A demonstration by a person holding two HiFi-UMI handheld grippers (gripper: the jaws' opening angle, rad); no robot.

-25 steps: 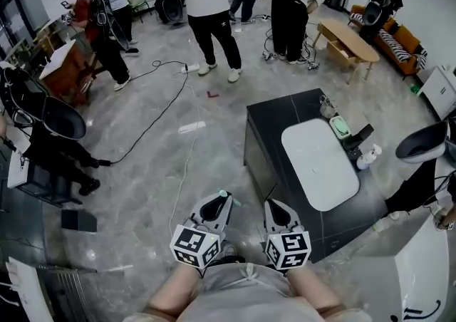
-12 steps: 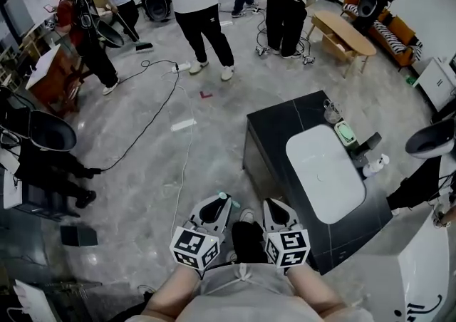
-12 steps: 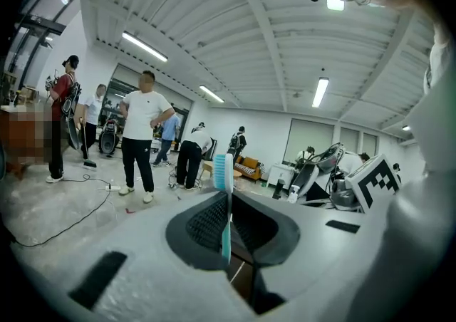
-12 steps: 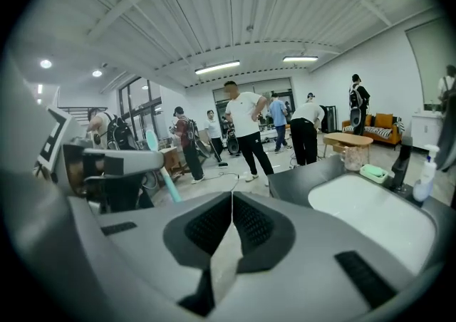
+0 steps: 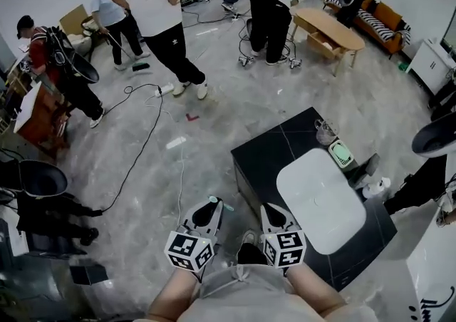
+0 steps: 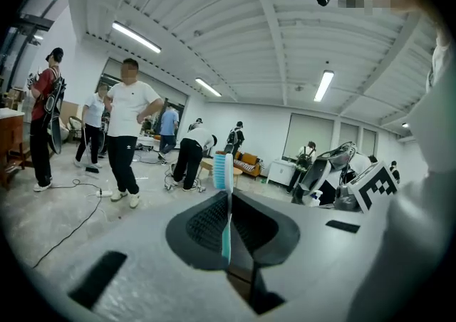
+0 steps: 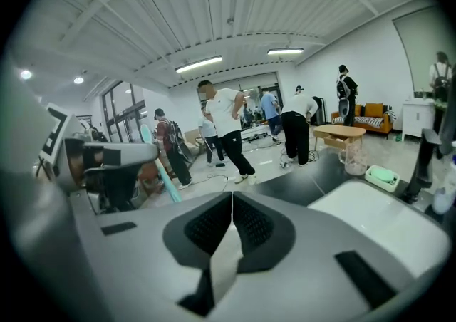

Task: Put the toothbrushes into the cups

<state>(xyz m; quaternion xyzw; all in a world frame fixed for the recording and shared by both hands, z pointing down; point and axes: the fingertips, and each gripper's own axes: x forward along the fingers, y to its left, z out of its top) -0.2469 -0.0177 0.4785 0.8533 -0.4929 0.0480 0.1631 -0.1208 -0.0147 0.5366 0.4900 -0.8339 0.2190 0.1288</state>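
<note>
My left gripper (image 5: 210, 206) is shut on a teal toothbrush (image 6: 226, 231), whose bristle head (image 6: 223, 170) sticks up past the jaw tips. In the head view the brush tip (image 5: 217, 203) shows just beyond the jaws. My right gripper (image 5: 270, 209) is held beside it, its jaws pressed together with nothing between them (image 7: 231, 196). A clear glass cup (image 5: 325, 131) stands at the far end of the black counter (image 5: 263, 153), well ahead of both grippers. From the right gripper view the cup (image 7: 354, 159) is seen right of centre, and the left gripper (image 7: 107, 160) with its brush (image 7: 161, 167) shows at the left.
A white sink basin (image 5: 320, 196) is set into the counter. Beside it lie a green soap dish (image 5: 343, 154), a dark faucet (image 5: 365, 169) and a white bottle (image 5: 375, 188). Several people stand on the grey floor beyond, where cables (image 5: 142, 142) trail. A wooden table (image 5: 324, 28) is at the back.
Both grippers have been carried forward together toward the counter, which now sits closer and more central in the head view. The toothbrush stays held in the left jaws.
</note>
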